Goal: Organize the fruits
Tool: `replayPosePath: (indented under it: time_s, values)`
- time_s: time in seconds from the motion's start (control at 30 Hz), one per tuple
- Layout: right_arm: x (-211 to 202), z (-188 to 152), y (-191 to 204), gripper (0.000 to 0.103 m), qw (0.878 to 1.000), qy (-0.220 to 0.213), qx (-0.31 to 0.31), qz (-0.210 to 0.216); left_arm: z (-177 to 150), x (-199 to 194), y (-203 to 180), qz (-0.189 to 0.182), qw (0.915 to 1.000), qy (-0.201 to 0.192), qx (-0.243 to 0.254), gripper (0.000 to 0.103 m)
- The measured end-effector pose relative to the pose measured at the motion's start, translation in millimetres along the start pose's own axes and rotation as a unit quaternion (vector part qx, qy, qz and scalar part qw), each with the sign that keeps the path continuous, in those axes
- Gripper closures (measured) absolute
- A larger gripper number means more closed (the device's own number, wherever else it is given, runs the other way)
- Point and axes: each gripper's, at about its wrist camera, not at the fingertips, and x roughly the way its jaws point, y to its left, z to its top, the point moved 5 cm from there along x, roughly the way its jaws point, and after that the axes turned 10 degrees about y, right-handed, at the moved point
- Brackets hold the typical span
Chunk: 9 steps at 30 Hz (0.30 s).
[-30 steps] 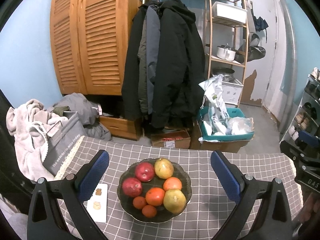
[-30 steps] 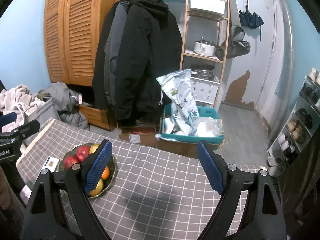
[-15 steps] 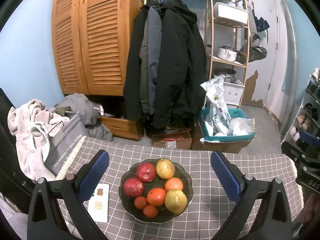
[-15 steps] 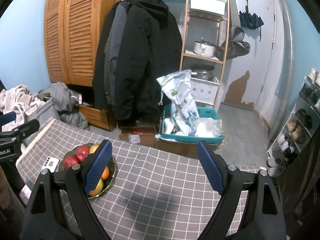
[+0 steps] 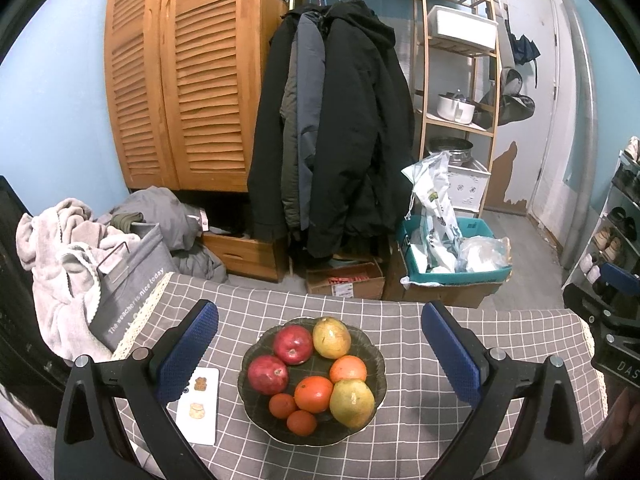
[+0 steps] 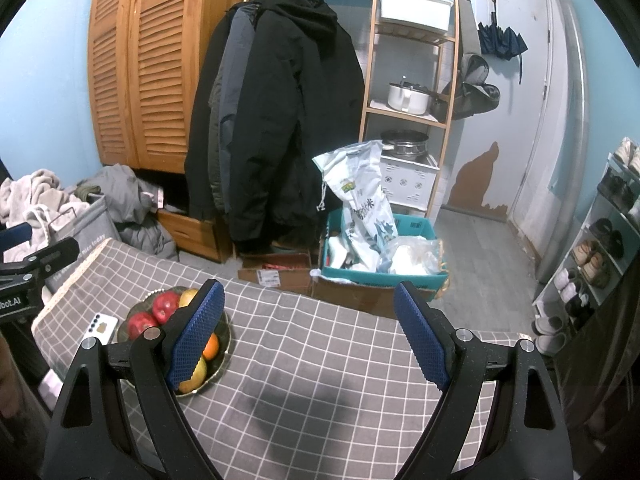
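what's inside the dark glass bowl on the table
The dark glass bowl holds two red apples, two yellow-green pears and four oranges. Anything beneath the fruit is hidden.

Checked cloth tablecloth (image 5: 500,332), glossy bowl (image 5: 376,364)

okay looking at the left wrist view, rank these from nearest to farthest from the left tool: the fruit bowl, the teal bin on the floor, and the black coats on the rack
1. Fruit bowl: on the table, right between the open fingers of the left tool.
2. Teal bin: on the floor beyond the table's far edge, to the right.
3. Black coats: hanging on the rack behind, centre.
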Motion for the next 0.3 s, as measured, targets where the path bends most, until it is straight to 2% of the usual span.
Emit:
replayPosePath:
  time_s: [0.3]
  values:
    - [0.0, 0.6, -0.6, 0.018, 1.000, -0.001, 0.000, 0.000, 2.3, -4.2, 2.4, 0.008, 1.0000, 0.000, -0.003, 0.001]
